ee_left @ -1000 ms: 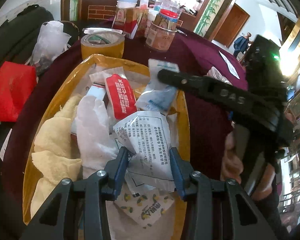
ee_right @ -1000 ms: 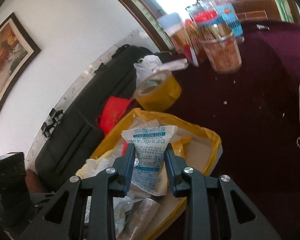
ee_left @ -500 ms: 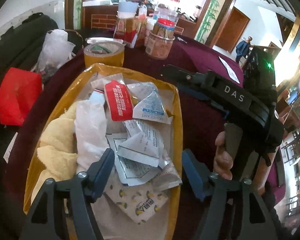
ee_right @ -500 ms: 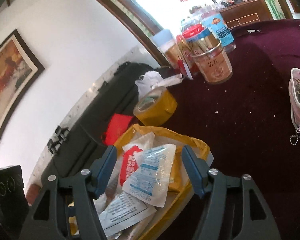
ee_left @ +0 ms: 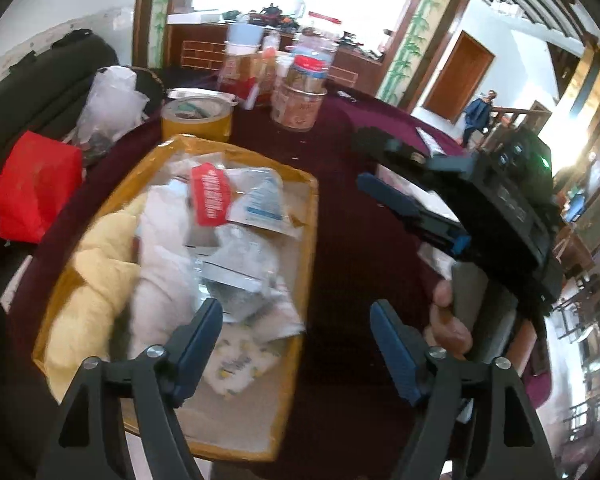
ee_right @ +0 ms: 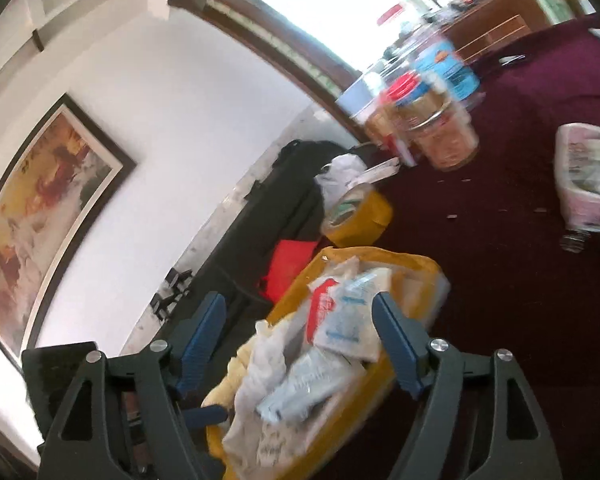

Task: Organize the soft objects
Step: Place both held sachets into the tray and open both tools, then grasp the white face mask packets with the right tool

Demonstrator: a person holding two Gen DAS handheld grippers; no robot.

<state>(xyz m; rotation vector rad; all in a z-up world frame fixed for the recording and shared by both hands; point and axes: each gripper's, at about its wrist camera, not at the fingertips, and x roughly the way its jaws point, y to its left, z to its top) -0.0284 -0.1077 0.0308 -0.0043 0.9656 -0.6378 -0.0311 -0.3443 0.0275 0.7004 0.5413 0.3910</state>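
Note:
A yellow tray (ee_left: 312,216) (ee_right: 420,260) on the maroon tablecloth holds several soft items. Among them are a yellow cloth (ee_left: 92,280), crumpled white tissue (ee_left: 164,256), a red packet (ee_left: 210,194) (ee_right: 320,304), a blue-and-white desiccant packet (ee_left: 260,204) (ee_right: 344,316), a printed white sachet (ee_left: 236,276) and a lemon-patterned packet (ee_left: 236,364). My left gripper (ee_left: 296,312) hangs above the tray's near right corner. Its jaws are opening and grip nothing. My right gripper (ee_right: 298,300) (ee_left: 364,162) is off the tray's right side, jaws also opening and free of any item.
Behind the tray stand a yellow tape roll (ee_left: 196,118) (ee_right: 356,216) and a cluster of jars and bottles (ee_left: 300,96) (ee_right: 440,132). A red bag (ee_left: 32,188) and a white plastic bag (ee_left: 108,104) lie left. A pink pouch (ee_right: 588,176) rests on the cloth at right.
The left gripper let go of the printed sachet and the right let go of the desiccant packet; both lie in the tray. Both grippers widened and drew back and up.

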